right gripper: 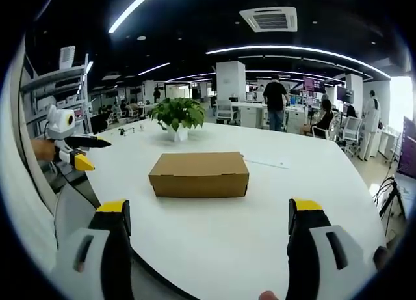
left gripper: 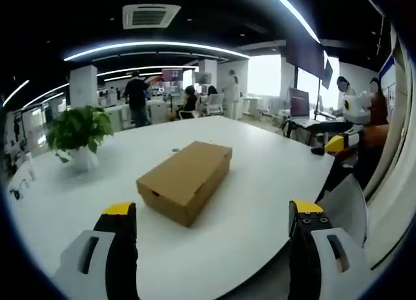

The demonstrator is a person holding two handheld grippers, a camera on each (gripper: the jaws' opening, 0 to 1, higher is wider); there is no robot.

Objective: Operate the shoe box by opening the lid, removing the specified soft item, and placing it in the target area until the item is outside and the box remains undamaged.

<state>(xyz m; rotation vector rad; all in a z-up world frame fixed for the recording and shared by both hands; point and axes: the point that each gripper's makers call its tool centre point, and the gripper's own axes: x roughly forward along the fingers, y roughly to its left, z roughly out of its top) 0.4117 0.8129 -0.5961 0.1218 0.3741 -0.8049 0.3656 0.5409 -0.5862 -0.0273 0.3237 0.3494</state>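
Observation:
A brown cardboard shoe box [left gripper: 185, 176] with its lid shut lies near the middle of the white table [left gripper: 260, 189]. In the right gripper view the shoe box [right gripper: 199, 174] lies side-on. My left gripper [left gripper: 213, 218] is open, its yellow-tipped jaws wide apart, held back from the box near the table's edge. My right gripper [right gripper: 211, 218] is open too, short of the box on another side of the table. The other gripper [right gripper: 71, 142] appears at the left in the right gripper view, and the other gripper [left gripper: 344, 142] at the right in the left gripper view. The soft item is hidden.
A potted green plant [left gripper: 78, 134] stands on the table, and the same plant [right gripper: 177, 114] sits beyond the box in the right gripper view. A grey chair back [left gripper: 348, 205] stands by the table's edge. People and desks [left gripper: 138, 99] fill the office behind.

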